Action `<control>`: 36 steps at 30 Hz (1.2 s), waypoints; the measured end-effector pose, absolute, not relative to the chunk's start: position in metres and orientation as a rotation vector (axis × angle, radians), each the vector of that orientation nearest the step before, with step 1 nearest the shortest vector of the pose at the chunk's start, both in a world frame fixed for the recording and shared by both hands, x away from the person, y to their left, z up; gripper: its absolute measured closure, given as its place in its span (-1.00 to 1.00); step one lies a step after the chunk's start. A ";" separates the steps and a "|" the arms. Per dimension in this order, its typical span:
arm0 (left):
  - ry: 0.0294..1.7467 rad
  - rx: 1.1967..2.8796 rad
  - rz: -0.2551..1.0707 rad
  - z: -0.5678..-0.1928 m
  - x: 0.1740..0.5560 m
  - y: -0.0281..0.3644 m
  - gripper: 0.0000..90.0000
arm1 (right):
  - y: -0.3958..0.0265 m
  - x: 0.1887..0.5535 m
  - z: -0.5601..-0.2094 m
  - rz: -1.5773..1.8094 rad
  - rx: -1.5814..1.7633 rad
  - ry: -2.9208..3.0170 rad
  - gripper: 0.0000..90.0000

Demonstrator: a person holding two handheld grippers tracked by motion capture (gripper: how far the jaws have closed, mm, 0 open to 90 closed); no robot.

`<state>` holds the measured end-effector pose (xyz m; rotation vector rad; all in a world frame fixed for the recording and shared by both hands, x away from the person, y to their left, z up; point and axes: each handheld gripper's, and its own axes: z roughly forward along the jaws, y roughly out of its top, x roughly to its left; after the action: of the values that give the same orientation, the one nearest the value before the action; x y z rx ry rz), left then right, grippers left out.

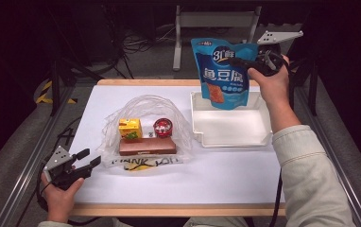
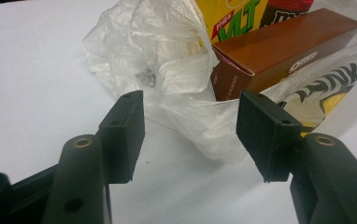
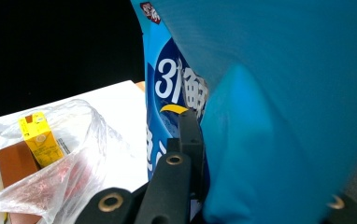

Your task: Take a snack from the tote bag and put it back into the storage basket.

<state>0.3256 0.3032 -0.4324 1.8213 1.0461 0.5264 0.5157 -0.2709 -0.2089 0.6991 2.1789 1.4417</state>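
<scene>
While the right gripper (image 1: 244,64) pinched the blue snack pouch (image 1: 223,73) by its side edge above the white tray (image 1: 230,135), the pouch hung limp, likely light, slippery film. Left gripper (image 1: 85,158), jaws apart, sat left of tray, near the plastic bag (image 1: 145,106).

Lab test bench, white tabletop (image 1: 226,179), metal frame rails (image 1: 25,165), floor cables (image 1: 136,45)
</scene>
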 end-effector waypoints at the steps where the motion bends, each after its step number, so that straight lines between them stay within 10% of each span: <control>1: 1.046 1.822 0.527 -0.432 0.326 0.303 -0.06 | -0.271 0.516 -0.211 1.439 0.700 2.181 1.00; 36: 1.045 1.826 0.524 -0.433 0.326 0.304 -0.06 | -0.276 0.540 -0.264 1.368 0.834 2.224 1.00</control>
<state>0.3257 0.3036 -0.4329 1.8257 1.0446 0.5244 0.5397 -0.2765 -0.2635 0.8342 2.2240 1.3682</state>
